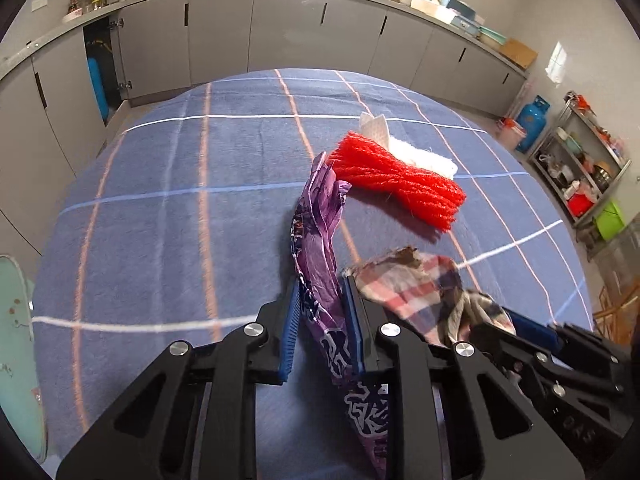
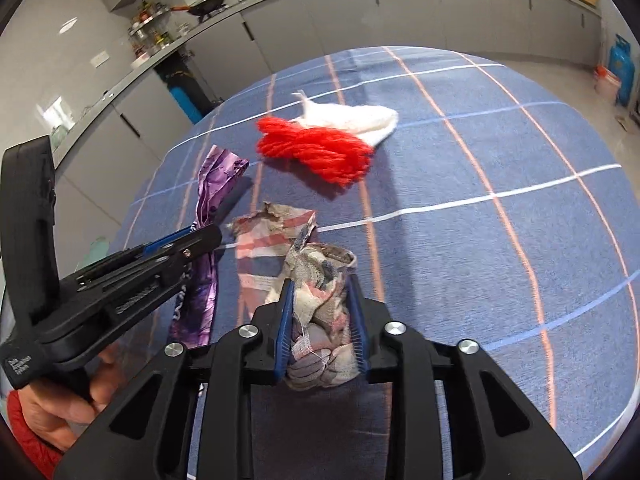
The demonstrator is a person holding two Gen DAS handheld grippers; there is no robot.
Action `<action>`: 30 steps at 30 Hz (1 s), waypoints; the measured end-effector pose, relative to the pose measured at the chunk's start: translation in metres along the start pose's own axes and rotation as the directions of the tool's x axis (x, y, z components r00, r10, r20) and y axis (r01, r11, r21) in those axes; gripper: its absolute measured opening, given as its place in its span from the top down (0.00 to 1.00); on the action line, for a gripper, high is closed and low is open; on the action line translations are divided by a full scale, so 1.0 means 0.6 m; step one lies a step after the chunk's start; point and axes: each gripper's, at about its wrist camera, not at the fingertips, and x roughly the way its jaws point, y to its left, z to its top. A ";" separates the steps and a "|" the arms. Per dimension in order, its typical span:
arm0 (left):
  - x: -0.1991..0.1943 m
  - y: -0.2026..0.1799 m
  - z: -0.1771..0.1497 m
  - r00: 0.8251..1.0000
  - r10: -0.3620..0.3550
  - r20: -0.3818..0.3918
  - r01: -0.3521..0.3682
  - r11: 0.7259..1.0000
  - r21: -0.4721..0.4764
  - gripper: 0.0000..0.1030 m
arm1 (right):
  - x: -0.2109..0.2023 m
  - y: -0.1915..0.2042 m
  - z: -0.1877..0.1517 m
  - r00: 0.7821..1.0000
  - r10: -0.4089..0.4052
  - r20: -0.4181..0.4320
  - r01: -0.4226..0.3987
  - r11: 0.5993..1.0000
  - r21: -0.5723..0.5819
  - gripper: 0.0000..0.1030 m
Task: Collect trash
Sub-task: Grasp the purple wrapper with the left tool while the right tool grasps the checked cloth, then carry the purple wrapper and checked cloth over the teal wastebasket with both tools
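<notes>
My left gripper [image 1: 322,284] is shut on a crumpled purple wrapper [image 1: 316,248], which runs up between the blue pads and hangs below them. The same wrapper [image 2: 214,178] shows at the left of the right wrist view, beside the left gripper [image 2: 208,236]. My right gripper [image 2: 322,284] is shut on a bunched plaid cloth scrap [image 2: 320,312]; its loose end [image 1: 404,284] lies on the blue checked tablecloth [image 1: 180,208]. Farther off lie a red yarn bundle [image 1: 400,180] [image 2: 320,148] and a white knitted piece [image 1: 424,158] [image 2: 352,118] behind it.
Grey kitchen cabinets [image 1: 224,28] line the far wall beyond the table edge. A metal shelf rack [image 1: 580,168] and a blue gas cylinder [image 1: 532,122] stand at the right. A pale green object [image 1: 16,340] sits at the table's left edge. A person's hand [image 2: 52,412] holds the left gripper.
</notes>
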 end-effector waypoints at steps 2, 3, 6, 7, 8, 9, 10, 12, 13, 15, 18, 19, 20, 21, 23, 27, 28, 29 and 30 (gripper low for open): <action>-0.010 0.012 -0.004 1.000 -0.003 -0.001 0.003 1.000 -0.003 0.79 | 0.000 0.007 0.003 1.000 0.009 0.006 -0.009 1.000 -0.019 0.54; -0.015 0.017 -0.007 1.000 0.001 0.000 -0.001 1.000 0.001 0.79 | 0.002 0.013 0.003 1.000 0.006 0.008 -0.006 0.999 -0.038 0.53; -0.023 0.030 -0.015 1.000 0.013 -0.003 -0.013 1.000 0.011 0.79 | 0.013 0.020 0.000 0.999 -0.034 0.008 0.034 0.997 -0.072 0.53; -0.028 0.037 -0.018 1.000 0.010 -0.002 -0.010 1.000 0.005 0.79 | 0.018 0.020 -0.002 0.999 -0.043 0.005 0.043 0.996 -0.077 0.52; -0.034 0.043 -0.020 1.000 0.004 0.004 -0.004 1.000 -0.004 0.79 | 0.021 0.019 -0.004 0.998 -0.063 0.011 0.063 0.994 -0.086 0.52; -0.040 0.047 -0.022 1.000 0.004 0.010 -0.004 1.000 -0.008 0.79 | 0.024 0.021 -0.005 0.997 -0.077 0.017 0.078 0.993 -0.093 0.53; -0.046 0.049 -0.025 1.000 0.009 0.017 -0.009 1.000 -0.008 0.79 | 0.025 0.025 -0.005 0.995 -0.093 0.024 0.095 0.990 -0.102 0.58; -0.054 0.051 -0.031 0.999 0.028 0.031 -0.028 1.000 0.000 0.79 | 0.026 0.032 -0.009 0.992 -0.120 0.035 0.124 0.983 -0.137 0.62; -0.057 0.052 -0.035 0.999 0.031 0.035 -0.031 1.000 -0.001 0.79 | 0.026 0.037 -0.012 0.990 -0.134 0.041 0.139 0.978 -0.153 0.66; -0.063 0.057 -0.042 0.999 0.033 0.039 -0.032 0.999 -0.013 0.79 | 0.025 0.040 -0.015 0.989 -0.142 0.046 0.148 0.976 -0.161 0.70; -0.073 0.066 -0.052 0.998 0.038 0.047 -0.037 0.999 -0.025 0.79 | 0.018 0.038 -0.016 0.991 -0.123 0.048 0.128 0.984 -0.127 0.77; -0.076 0.069 -0.055 0.998 0.037 0.049 -0.035 0.999 -0.030 0.79 | 0.014 0.039 -0.017 0.992 -0.112 0.052 0.117 0.986 -0.115 0.78; -0.082 0.073 -0.059 0.998 0.035 0.054 -0.033 0.999 -0.035 0.79 | 0.010 0.041 -0.018 0.993 -0.104 0.057 0.109 0.988 -0.107 0.79; -0.088 0.076 -0.062 0.997 0.037 0.061 -0.035 0.999 -0.039 0.79 | 0.003 0.045 -0.018 0.994 -0.091 0.068 0.097 0.990 -0.099 0.79; -0.100 0.081 -0.068 0.995 0.064 0.082 -0.061 0.997 -0.039 0.79 | -0.010 0.058 -0.020 0.994 -0.064 0.092 0.073 0.993 -0.096 0.79; -0.122 0.099 -0.072 0.990 0.090 0.109 -0.084 0.995 -0.060 0.79 | -0.036 0.095 -0.019 0.988 -0.009 0.154 0.024 0.995 -0.101 0.79; -0.131 0.105 -0.074 0.988 0.097 0.120 -0.089 0.994 -0.069 0.79 | -0.042 0.105 -0.018 0.986 0.006 0.168 0.012 0.994 -0.105 0.79; -0.137 0.107 -0.075 0.986 0.103 0.128 -0.094 0.993 -0.072 0.79 | -0.046 0.115 -0.017 0.984 0.020 0.177 0.000 0.994 -0.112 0.79; -0.145 0.111 -0.077 0.984 0.113 0.140 -0.103 0.992 -0.074 0.79 | -0.048 0.123 -0.015 0.983 0.031 0.181 -0.010 0.993 -0.116 0.79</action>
